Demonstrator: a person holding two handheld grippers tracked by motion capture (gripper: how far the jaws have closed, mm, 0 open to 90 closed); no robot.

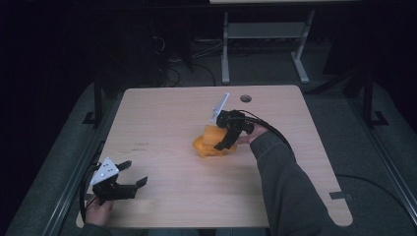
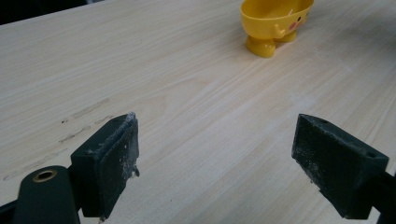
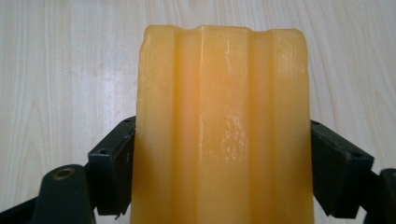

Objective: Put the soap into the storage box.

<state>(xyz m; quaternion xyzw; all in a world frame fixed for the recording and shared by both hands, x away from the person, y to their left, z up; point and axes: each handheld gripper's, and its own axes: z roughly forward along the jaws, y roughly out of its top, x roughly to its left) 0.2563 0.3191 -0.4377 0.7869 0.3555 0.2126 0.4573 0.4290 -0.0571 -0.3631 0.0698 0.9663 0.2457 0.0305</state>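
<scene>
My right gripper (image 1: 222, 140) is shut on a yellow-orange ribbed block (image 1: 213, 133) near the middle of the wooden table (image 1: 157, 113). In the right gripper view the block (image 3: 219, 116) stands between both jaws of the right gripper (image 3: 219, 177), which press its sides. The block's lower end sits at or in a yellow footed cup (image 1: 205, 149); whether they touch is hidden. My left gripper (image 1: 136, 173) rests open near the front left corner, nothing between its jaws. In the left gripper view the cup (image 2: 275, 21), with small feet and a pink cheek mark, stands far beyond the left gripper (image 2: 215, 158).
A round cable hole (image 1: 246, 98) lies near the table's far edge. Faint scuff marks (image 1: 140, 144) mark the wood left of centre. Behind the table stand the white legs of another desk (image 1: 225, 49), with cables on the dark floor.
</scene>
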